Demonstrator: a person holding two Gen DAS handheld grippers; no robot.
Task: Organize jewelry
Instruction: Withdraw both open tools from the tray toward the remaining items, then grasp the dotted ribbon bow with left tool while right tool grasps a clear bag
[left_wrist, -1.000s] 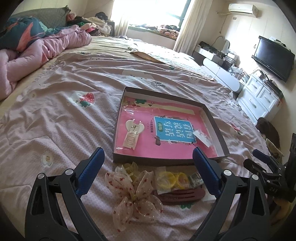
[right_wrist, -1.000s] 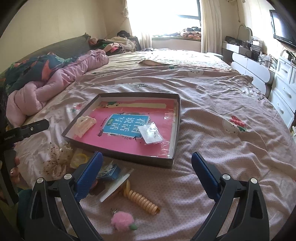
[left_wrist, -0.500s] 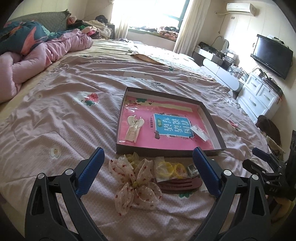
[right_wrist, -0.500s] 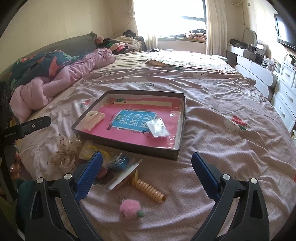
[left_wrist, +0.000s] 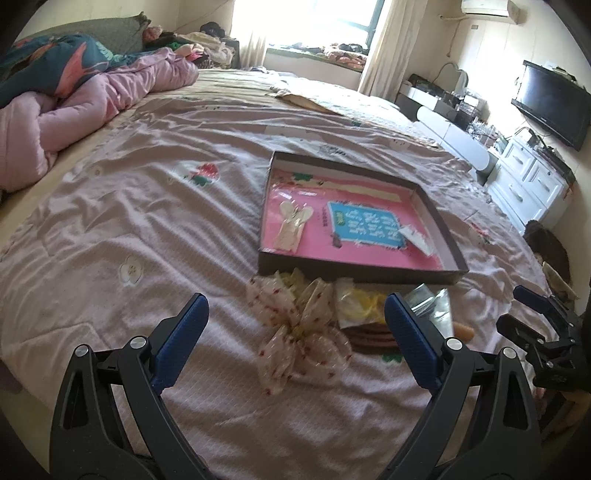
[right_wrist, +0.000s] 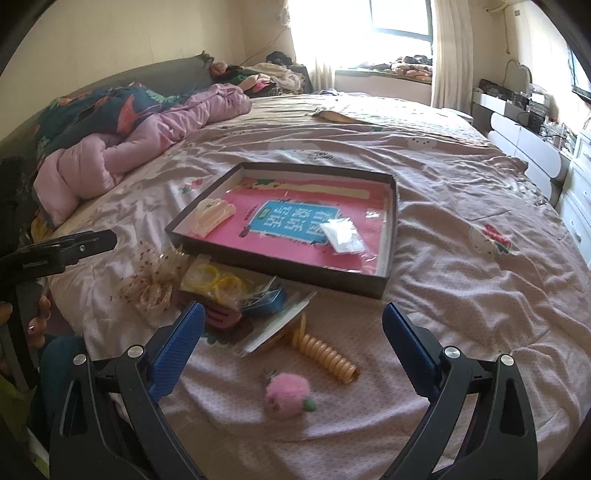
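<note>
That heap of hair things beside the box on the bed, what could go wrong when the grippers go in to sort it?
The sheer bow, bagged yellow rings and dark red clip overlap, so a pinch may drag neighbours along. The bedspread is soft and wrinkled; fingers could catch fabric. The small pink pompom might roll away.

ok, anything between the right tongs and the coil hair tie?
Nothing: bare bedspread only, between the right tongs and coil hair tie, right wrist view.

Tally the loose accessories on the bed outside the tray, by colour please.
Yellow: 2 – bagged hair ties, spiral hair tie
Pink: 1 – pompom charm
Maroon: 1 – hair claw
Cream spotted: 1 – bow
Total: 5
</note>
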